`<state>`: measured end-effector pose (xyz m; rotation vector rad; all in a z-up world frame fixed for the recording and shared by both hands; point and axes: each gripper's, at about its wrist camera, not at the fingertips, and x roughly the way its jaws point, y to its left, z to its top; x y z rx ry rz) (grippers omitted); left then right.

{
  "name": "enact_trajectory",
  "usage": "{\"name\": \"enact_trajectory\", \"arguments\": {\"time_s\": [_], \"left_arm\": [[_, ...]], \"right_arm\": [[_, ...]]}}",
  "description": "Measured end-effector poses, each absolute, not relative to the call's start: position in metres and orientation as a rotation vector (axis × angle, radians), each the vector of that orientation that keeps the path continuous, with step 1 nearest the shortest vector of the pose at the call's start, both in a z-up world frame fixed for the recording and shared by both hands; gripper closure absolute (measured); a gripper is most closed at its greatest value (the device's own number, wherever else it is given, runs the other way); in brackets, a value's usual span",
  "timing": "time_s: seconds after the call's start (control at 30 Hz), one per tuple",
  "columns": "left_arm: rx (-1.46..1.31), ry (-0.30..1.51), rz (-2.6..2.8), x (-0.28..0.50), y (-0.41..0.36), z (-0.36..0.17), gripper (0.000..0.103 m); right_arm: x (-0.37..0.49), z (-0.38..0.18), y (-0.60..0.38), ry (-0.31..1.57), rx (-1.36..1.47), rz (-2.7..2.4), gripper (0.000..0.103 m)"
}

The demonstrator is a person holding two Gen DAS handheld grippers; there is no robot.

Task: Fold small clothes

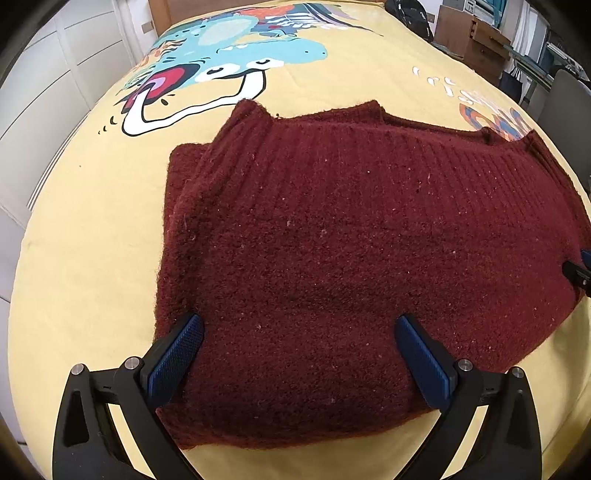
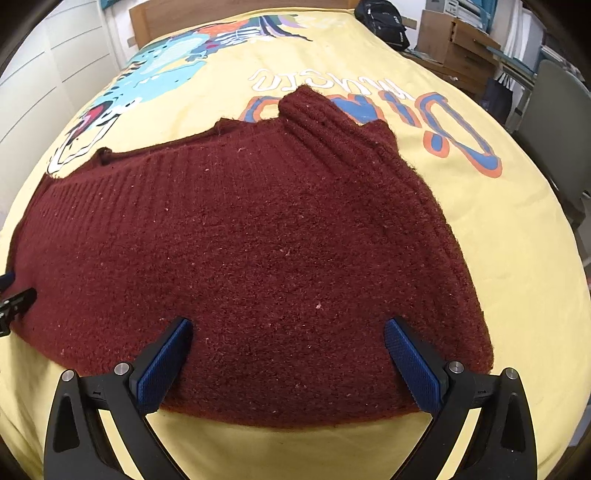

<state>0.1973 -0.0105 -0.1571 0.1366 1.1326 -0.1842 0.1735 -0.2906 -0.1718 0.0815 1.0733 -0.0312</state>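
A dark red knitted sweater (image 1: 351, 258) lies flat on a yellow printed bedspread (image 1: 92, 258), with its sleeves folded in over the body. My left gripper (image 1: 299, 328) is open, its blue pads spread over the sweater's near left part. The sweater also fills the right wrist view (image 2: 258, 240). My right gripper (image 2: 288, 330) is open over the sweater's near right part. The right gripper's tip shows at the edge of the left view (image 1: 580, 273), and the left gripper's tip shows at the edge of the right view (image 2: 14, 299). Neither gripper holds fabric.
The bedspread (image 2: 498, 240) carries a cartoon print and lettering. A wooden headboard (image 2: 184, 14) is at the far end. White cabinets (image 1: 44, 92) stand to the left. A black backpack (image 2: 384, 22), wooden drawers (image 2: 454, 40) and a grey chair (image 2: 561, 122) are at the right.
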Motion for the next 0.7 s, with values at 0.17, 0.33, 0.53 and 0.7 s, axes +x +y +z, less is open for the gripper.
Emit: {"name": "enact_trajectory", "arguments": {"time_s": [0.17,0.33,0.53,0.7], "left_arm": [[0.146,1.145,-0.184,0.2,-0.012,-0.156,0.001],[0.112,1.131,-0.192,0.192,-0.007,-0.145,0.001],[0.072,1.11,-0.21,0.181,0.009,-0.119,0.001],[-0.033,1.132,-0.201,0.186,0.045,-0.104,0.001]], "right_arm": [[0.169,-0.158,-0.282,1.074,0.064,-0.037,0.0],[0.151,-0.137,-0.273,1.056,0.029,-0.019,0.0],[0.129,-0.117,-0.266,1.038,0.027,-0.006,0.0],[0.11,-0.112,-0.265,1.037,0.04,-0.004,0.0]]}}
